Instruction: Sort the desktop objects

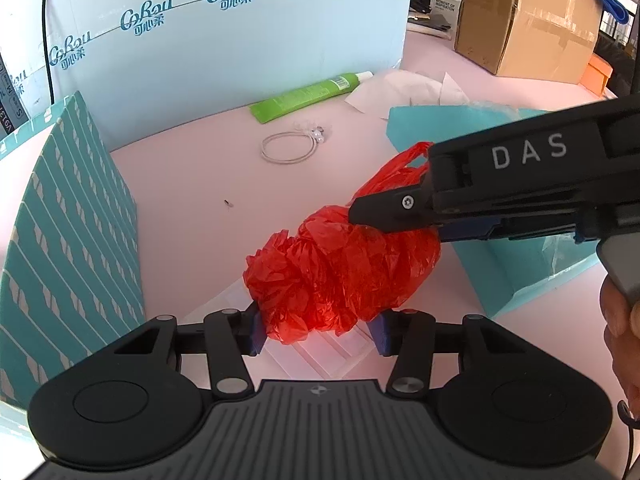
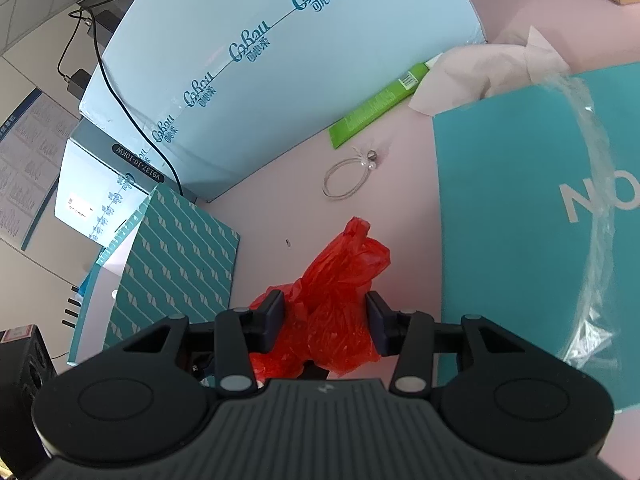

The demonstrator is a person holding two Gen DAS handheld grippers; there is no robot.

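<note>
Left wrist: red bag (image 1: 340,268) between fingers (image 1: 256,332).

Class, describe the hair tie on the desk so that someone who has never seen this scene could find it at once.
Start at the large pale blue carton standing at the back of the pink desk. In front of it lies a flat green tube, and just nearer than the tube is the hair tie. It is the only thin whitish loop there, with small pearl-like beads on one side.

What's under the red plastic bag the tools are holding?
Under the red plastic bag, the left view shows part of a clear plastic tray on the pink table. The bag and the left tool cover most of it, so any contents cannot be seen.
</note>
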